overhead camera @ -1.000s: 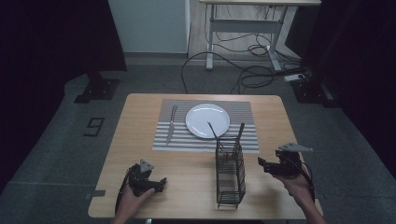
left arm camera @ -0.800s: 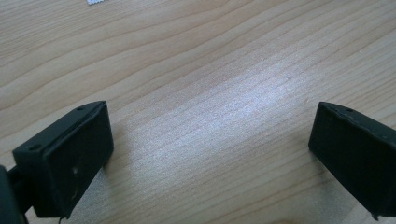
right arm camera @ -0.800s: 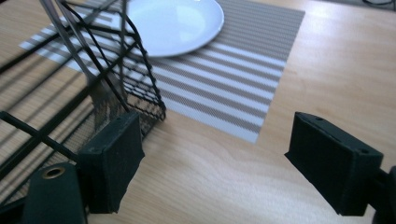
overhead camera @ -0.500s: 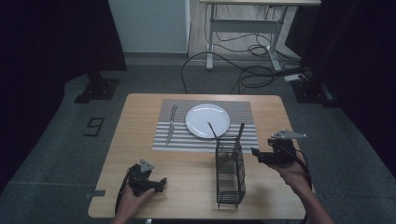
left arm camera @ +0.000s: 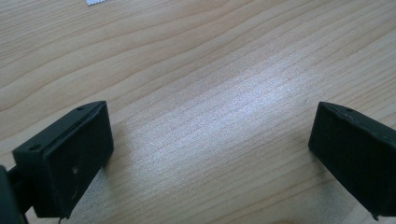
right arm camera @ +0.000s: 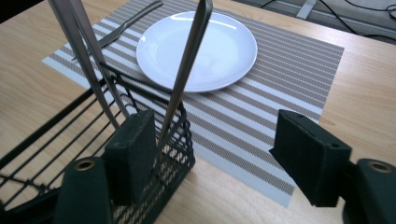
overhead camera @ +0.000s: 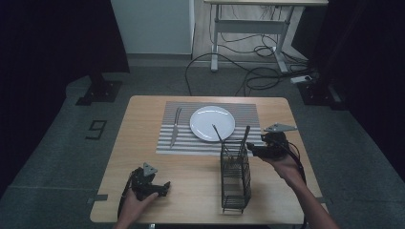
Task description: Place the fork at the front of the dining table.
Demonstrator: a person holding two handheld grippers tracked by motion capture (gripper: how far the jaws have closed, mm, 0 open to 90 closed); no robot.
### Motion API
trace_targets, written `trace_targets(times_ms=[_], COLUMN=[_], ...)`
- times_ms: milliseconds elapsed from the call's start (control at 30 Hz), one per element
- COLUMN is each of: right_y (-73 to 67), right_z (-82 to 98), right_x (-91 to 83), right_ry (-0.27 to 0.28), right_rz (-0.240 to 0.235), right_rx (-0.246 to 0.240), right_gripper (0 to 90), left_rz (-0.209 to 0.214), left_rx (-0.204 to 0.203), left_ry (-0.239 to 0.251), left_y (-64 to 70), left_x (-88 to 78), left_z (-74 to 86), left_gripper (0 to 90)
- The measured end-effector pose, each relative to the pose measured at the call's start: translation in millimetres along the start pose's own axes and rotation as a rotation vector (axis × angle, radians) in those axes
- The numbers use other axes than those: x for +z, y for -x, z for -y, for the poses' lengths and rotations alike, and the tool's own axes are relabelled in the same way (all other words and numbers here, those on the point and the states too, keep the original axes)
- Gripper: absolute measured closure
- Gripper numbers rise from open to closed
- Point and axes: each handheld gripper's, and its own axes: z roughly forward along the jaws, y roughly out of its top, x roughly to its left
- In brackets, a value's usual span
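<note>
1. The right tool [overhead camera: 254, 149], at the centre right of the high view, sits just beside the upper end of the black wire cutlery caddy [overhead camera: 235, 177]; its jaws are apart with nothing between them and have just been closing.
2. In the right gripper view, a steel utensil handle [right arm camera: 187, 65] leans out of the caddy, just past the left jaw.
3. The left tool [overhead camera: 160, 187] rests at the lower left on the tabletop [overhead camera: 143, 124], jaws wide apart and empty.
4. A white plate [overhead camera: 212, 123] and a fork [overhead camera: 175, 126] lie on the striped placemat [overhead camera: 248, 114].
</note>
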Motion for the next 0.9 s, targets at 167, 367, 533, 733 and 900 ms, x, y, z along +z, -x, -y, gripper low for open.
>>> trace_targets(times_ms=[167, 367, 533, 733, 900], right_y=[-1.8, -5.1, -6.0, -4.5, -5.1], right_z=[-6.4, -11.6, -15.1, -22.2, -23.9], right_x=[6.2, 13.6, 17.3, 21.4, 23.5], right_ry=[0.012, 0.013, 0.011, 0.011, 0.001], right_rz=[-0.002, -0.008, -0.01, -0.022, -0.036], right_rx=[0.001, -0.002, -0.005, 0.01, 0.008], right_gripper=[38.3, 43.7, 47.3, 54.7, 66.5], left_rz=[0.001, 0.001, 0.001, 0.001, 0.001], left_rx=[0.001, 0.002, 0.001, 0.001, 0.001], left_ry=[0.0, 0.0, 0.0, 0.0, 0.0], left_y=[-0.2, -0.2, -0.2, -0.2, -0.2], left_x=[0.1, 0.1, 0.1, 0.1, 0.1], left_z=[-0.1, -0.1, -0.1, -0.1, -0.1], left_gripper=[0.0, 0.0, 0.0, 0.0, 0.0])
